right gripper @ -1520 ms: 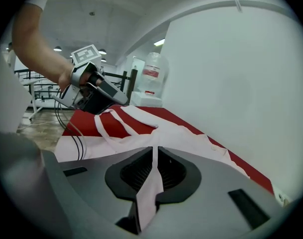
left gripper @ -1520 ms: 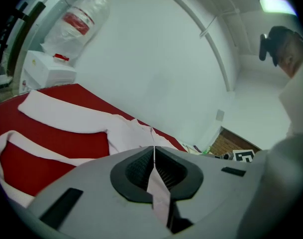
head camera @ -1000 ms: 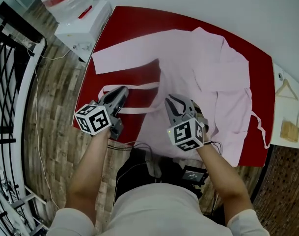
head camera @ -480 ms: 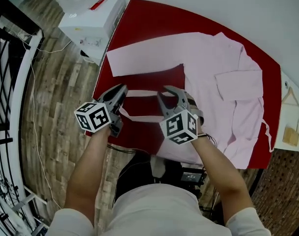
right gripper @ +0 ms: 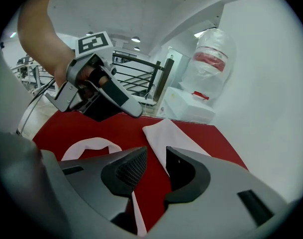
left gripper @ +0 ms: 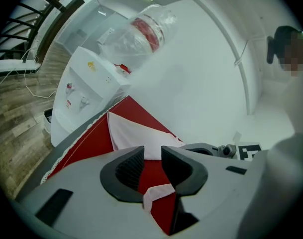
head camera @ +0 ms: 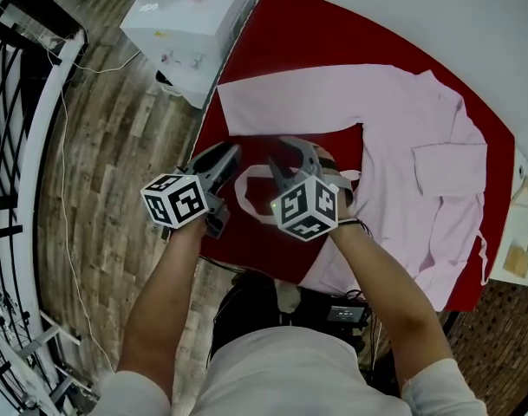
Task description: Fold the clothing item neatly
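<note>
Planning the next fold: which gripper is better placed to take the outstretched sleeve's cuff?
Probably left. The left gripper is nearest the pale pink cloth sleeve cuff, straight ahead of it; the right gripper is further along the sleeve. Both jaws have just been opening, pink belt strip loose between them.

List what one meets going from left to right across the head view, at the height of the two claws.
black railing → wooden floor → left claw → right claw → pink garment → red table. Both claws have just been opening. The pink strap lies loose in each gap, not pinched.
</note>
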`<act>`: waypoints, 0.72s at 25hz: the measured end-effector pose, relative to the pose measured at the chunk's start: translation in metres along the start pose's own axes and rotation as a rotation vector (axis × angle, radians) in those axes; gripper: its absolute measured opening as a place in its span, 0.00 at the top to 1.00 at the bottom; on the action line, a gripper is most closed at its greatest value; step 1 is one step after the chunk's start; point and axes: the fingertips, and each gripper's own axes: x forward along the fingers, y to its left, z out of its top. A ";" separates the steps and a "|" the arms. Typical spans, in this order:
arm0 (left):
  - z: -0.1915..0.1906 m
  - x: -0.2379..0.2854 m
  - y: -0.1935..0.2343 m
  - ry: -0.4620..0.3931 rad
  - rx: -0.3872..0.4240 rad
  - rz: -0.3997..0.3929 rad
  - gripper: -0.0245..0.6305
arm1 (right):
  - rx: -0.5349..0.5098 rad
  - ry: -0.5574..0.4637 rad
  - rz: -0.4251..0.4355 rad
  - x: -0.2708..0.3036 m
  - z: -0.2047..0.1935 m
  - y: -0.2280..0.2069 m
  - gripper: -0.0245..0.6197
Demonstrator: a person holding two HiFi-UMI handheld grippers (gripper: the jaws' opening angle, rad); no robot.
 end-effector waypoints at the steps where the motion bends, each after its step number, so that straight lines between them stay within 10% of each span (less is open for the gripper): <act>1: 0.002 0.000 0.004 -0.002 -0.006 0.001 0.83 | -0.018 0.004 0.011 0.009 0.003 0.003 0.81; 18: 0.018 -0.001 0.040 -0.014 -0.134 -0.001 0.79 | -0.144 0.117 0.098 0.104 0.027 0.030 0.90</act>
